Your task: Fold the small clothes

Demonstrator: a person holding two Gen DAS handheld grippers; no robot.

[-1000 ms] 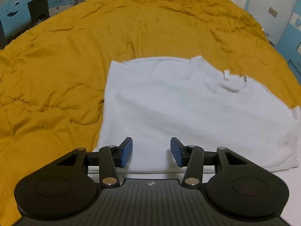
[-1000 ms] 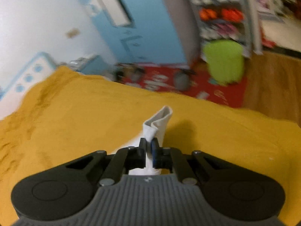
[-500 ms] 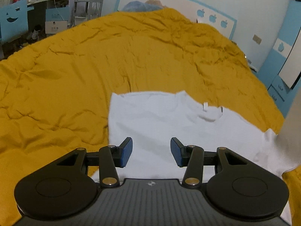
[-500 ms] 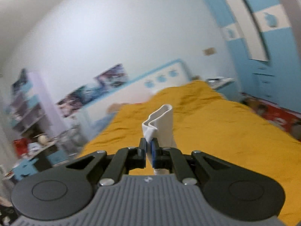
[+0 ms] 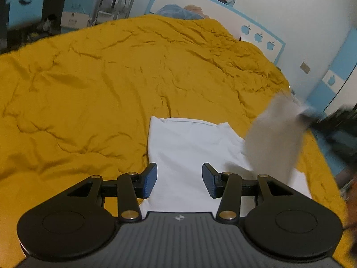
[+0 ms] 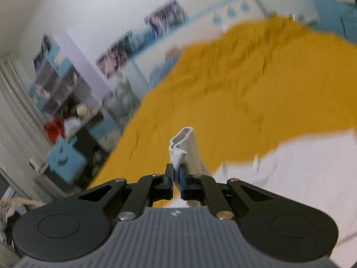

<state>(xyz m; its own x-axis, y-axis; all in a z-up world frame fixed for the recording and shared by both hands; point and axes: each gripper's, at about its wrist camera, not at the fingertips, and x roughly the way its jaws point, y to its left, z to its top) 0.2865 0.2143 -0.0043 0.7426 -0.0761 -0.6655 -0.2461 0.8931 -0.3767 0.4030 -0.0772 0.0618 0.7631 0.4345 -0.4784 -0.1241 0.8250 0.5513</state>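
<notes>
We see the white shirt (image 5: 191, 147) lying on the yellow bedspread (image 5: 89, 89), just ahead of our left gripper (image 5: 179, 179), whose jaws stand half apart and empty. Our right gripper (image 6: 176, 179) pinches a lifted shirt edge, blurred in the left view. The cloth looks plain and smooth.

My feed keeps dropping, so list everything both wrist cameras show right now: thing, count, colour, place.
T-shirt: one, white, flat on the bedspread ahead of the left tongs; its right side is lifted.
Lifted shirt edge: one, white, pinched in the right tongs, raised above the bed.
Bedspread: one, mustard yellow, wrinkled, covering the bed.
Headboard: one, white with blue apple shapes, far end of the bed.
Posters: several, on the wall above the headboard.
Chair: one, light blue, far left.
Left tongs: open, over the shirt's near part, holding nothing.
Right tongs: shut on the shirt edge.
</notes>
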